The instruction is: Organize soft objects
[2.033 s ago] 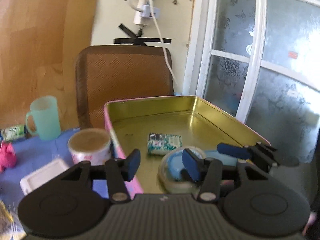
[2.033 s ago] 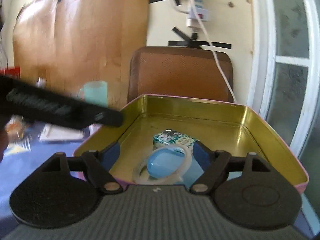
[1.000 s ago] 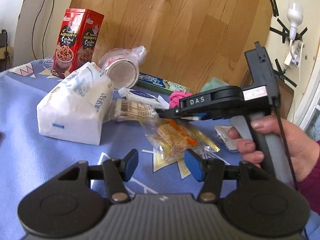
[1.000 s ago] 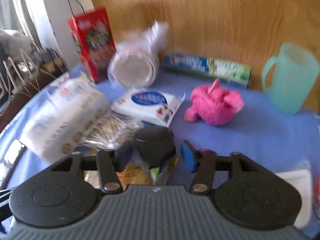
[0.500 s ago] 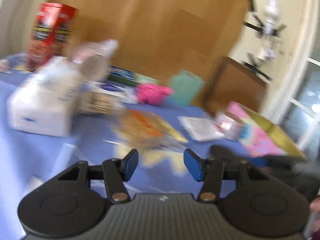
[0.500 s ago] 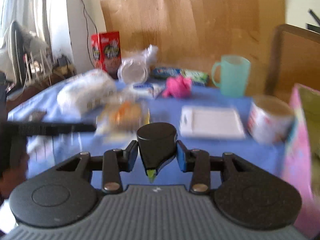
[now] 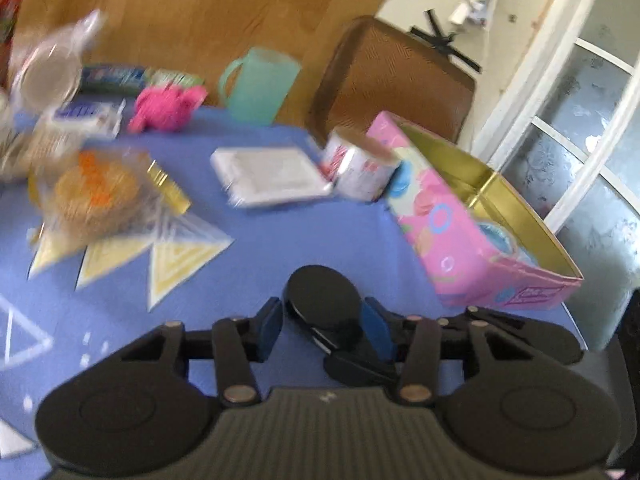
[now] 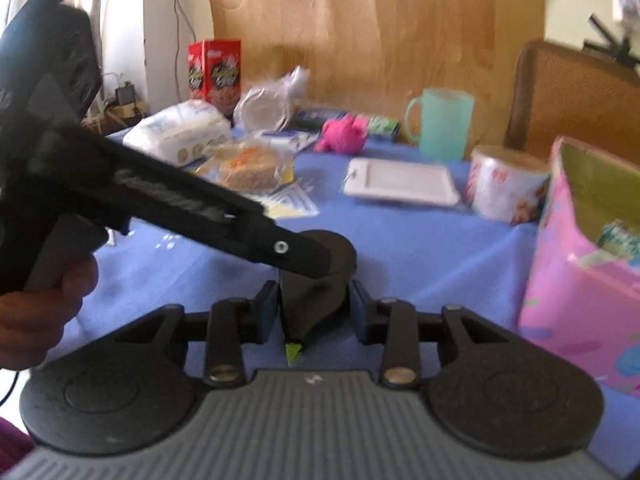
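A pink tin box [image 7: 452,232] with a gold inside stands at the table's right edge; it also shows in the right wrist view [image 8: 576,264]. My right gripper [image 8: 314,306] is shut on a black teardrop-shaped soft object [image 8: 316,288] above the blue tablecloth. My left gripper [image 7: 322,326] has its jaws on either side of the same black object [image 7: 320,304], close to it; the view is blurred. A pink plush toy [image 7: 166,106] lies at the far side, also in the right wrist view [image 8: 344,134].
On the blue cloth: a snack bag [image 7: 96,196], a white flat pack [image 7: 272,176], a round tin [image 7: 360,166], a teal mug [image 7: 258,86], a tissue pack [image 8: 180,130], a red box [image 8: 216,70]. A brown chair [image 7: 392,80] stands behind.
Both grippers swung from the left side of the table toward the tin box. The right gripper picked up the black object, and the left gripper has closed in around it.
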A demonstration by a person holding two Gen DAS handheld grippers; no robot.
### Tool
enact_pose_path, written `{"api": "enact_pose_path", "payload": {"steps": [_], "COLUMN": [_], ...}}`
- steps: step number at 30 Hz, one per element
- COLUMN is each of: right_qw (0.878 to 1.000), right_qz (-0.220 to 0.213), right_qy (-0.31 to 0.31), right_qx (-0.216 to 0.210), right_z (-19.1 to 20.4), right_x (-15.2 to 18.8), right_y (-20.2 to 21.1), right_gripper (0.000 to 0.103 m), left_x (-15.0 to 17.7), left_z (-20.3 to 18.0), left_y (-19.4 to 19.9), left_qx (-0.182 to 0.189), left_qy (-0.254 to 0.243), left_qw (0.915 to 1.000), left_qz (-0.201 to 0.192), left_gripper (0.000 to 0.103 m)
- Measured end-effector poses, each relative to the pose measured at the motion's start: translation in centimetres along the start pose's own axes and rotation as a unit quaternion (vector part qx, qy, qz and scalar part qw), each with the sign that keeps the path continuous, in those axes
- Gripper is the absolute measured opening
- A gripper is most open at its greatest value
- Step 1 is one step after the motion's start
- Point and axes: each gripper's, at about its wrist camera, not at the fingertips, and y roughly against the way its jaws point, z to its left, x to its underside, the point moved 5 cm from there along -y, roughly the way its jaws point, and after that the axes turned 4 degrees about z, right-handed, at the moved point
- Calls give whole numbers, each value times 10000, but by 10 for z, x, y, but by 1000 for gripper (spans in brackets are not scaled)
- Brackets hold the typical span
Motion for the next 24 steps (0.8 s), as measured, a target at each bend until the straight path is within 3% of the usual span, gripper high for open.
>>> {"api": "enact_pose_path", "payload": {"steps": [7,13,17,19,24], "right_qw": [9906,9781,9710,9702,9689], "right_qz": [-987,-945,-812,-818,-995], "right_qy": [-291,-945,-1146,-1255,-1370], "right_qx": [903,1595,1933,1902,1807], "right_z": [-59,-127,-147,-152,-150], "right_x": [-26,-21,-13,-10,-10], "right_y": [55,65,54,55,67], "right_gripper": [41,41,42,42,42], "left_x": [-56,-72,-70,-68,-70], "left_z": [-86,-155,-164,-157,-125], "left_y": [-6,-57,-90,-93,-54], "left_qx": [464,601,339,254,497], "left_qy": [-955,-1669,-1763,-1643,-1283], "left_qw": [9936,9837,9836,9861,9897], "left_qz": [-385,-306,-144,-74,-403], "left_gripper": [43,43,44,44,46]}}
